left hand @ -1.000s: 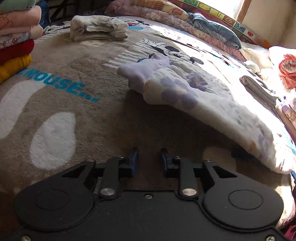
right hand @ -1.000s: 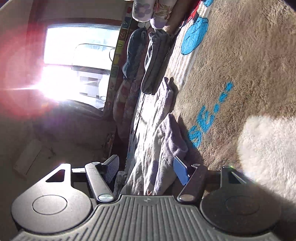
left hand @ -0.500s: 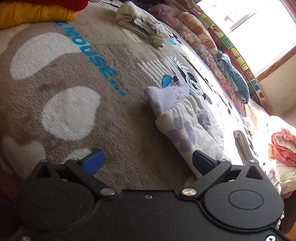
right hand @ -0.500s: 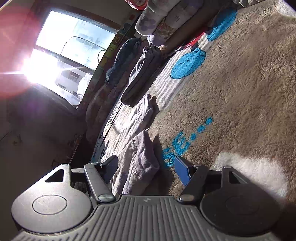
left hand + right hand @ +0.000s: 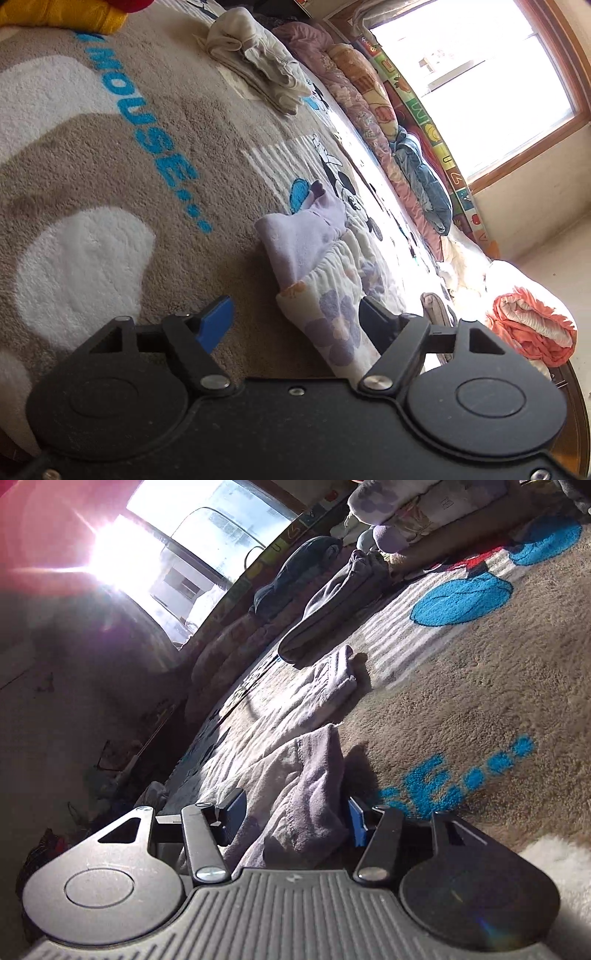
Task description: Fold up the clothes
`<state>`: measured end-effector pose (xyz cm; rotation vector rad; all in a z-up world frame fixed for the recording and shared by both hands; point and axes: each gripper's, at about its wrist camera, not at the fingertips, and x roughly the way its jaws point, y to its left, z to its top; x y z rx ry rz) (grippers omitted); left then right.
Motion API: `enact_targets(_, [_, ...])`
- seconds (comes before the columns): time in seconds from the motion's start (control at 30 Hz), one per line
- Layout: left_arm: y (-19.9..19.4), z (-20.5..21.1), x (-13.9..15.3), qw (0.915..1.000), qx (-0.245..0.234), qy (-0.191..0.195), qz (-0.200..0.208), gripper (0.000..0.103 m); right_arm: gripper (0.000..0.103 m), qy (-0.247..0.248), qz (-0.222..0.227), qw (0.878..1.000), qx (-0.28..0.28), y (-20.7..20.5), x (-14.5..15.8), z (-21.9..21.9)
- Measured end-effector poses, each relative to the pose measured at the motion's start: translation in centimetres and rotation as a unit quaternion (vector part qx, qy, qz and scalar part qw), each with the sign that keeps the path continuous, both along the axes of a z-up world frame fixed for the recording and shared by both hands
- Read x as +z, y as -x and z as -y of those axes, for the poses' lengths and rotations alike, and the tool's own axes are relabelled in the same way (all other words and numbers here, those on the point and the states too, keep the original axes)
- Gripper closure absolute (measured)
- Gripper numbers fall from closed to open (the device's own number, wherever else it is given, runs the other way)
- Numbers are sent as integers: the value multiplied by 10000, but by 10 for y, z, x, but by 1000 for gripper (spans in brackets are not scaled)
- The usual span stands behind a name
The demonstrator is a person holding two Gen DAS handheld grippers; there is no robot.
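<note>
Garments we count on blanket (image 5: 110,155): one floral piece (image 5: 332,310), one cream bundle (image 5: 258,66).
Left claw (image 5: 295,317): our fingers apart, straddling floral piece.
Right claw (image 5: 295,812): apart, lilac cloth (image 5: 306,786) between.

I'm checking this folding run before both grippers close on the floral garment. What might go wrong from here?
1. The left gripper is open with the floral garment near only its right finger; closing may pinch the plush blanket instead.
2. The right gripper straddles a bunched lilac cuff; it may grab several layers and spoil the fold.
3. Window glare washes out the right view.
</note>
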<state>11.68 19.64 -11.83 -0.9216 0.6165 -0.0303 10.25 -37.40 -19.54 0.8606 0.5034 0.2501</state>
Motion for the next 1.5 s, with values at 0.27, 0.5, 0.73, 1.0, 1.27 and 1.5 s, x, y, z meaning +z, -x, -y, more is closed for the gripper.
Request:
enact_targets(0.27, [-28, 27, -7, 9998, -187, 59, -68, 91, 82, -384, 115, 9991, 166, 4, -2, 0])
enact_targets(0.5, [-7, 34, 18, 9993, -154, -189, 282, 96, 89, -1450, 416, 9886, -34, 58, 19, 20])
enact_targets(0.73, [-8, 31, -6, 9981, -292, -285, -460, 90, 88, -1238, -773, 9891, -185, 67, -15, 31])
enact_targets(1.0, [12, 16, -6, 9988, 209, -81, -442, 78, 65, 180, -518, 9979, -336, 76, 18, 11])
enact_targets(1.27, [35, 16, 24, 9972, 436, -587, 127, 77, 59, 1370, 175, 9902, -202, 89, 64, -13])
enact_targets(1.5, [15, 51, 37, 9926, -321, -986, 628, 77, 55, 2163, 327, 9741, 576, 71, 71, -63])
